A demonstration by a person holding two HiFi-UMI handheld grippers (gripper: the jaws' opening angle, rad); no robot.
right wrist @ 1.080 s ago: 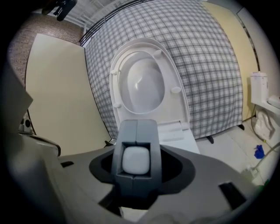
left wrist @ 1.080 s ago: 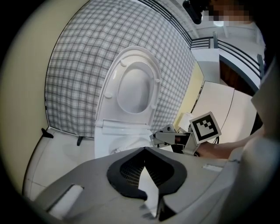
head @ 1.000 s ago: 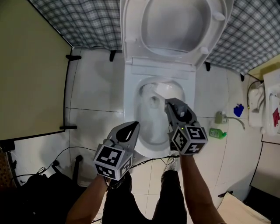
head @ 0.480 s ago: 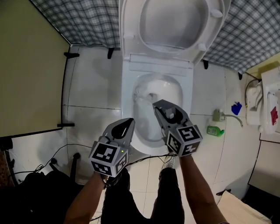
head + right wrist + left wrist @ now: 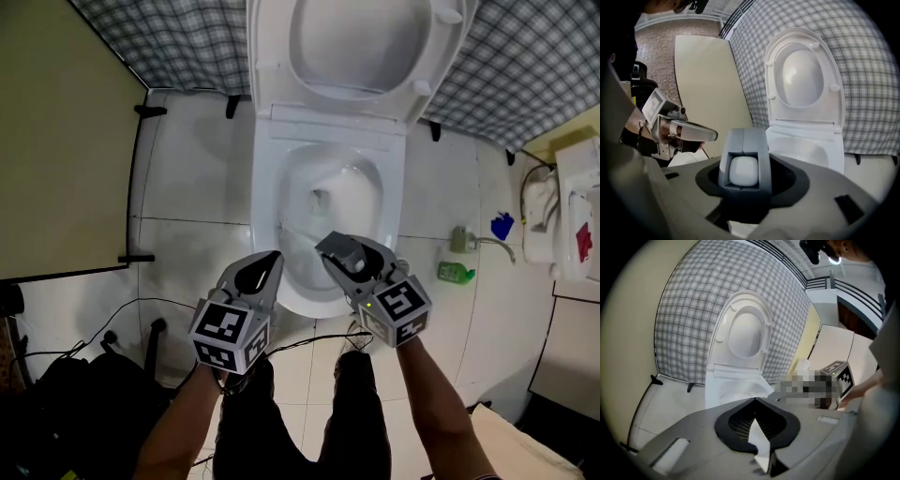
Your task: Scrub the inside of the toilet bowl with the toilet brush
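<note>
The white toilet stands with its lid (image 5: 352, 42) raised, and the bowl (image 5: 361, 192) lies open below it. My right gripper (image 5: 336, 251) hangs over the bowl's front rim, pointing left and away. Its grey jaws are shut on the toilet brush, whose rounded white handle end (image 5: 742, 171) shows between them. The brush head is not clear in any view. My left gripper (image 5: 265, 263) hovers at the bowl's front left edge, jaws shut at the tips (image 5: 755, 400) with nothing in them. The lid (image 5: 802, 77) and bowl (image 5: 801, 150) lie ahead of the right gripper.
A green bottle (image 5: 453, 274), a spray hose (image 5: 464, 242) and a blue item (image 5: 502, 226) lie on the floor right of the toilet. A beige partition (image 5: 56, 141) closes the left side. Cables (image 5: 141, 323) and a dark bag (image 5: 56, 403) lie at the near left.
The right gripper has swung its jaws leftwards and drawn back towards the bowl's front rim. The left gripper stayed beside it, shifting only slightly.
</note>
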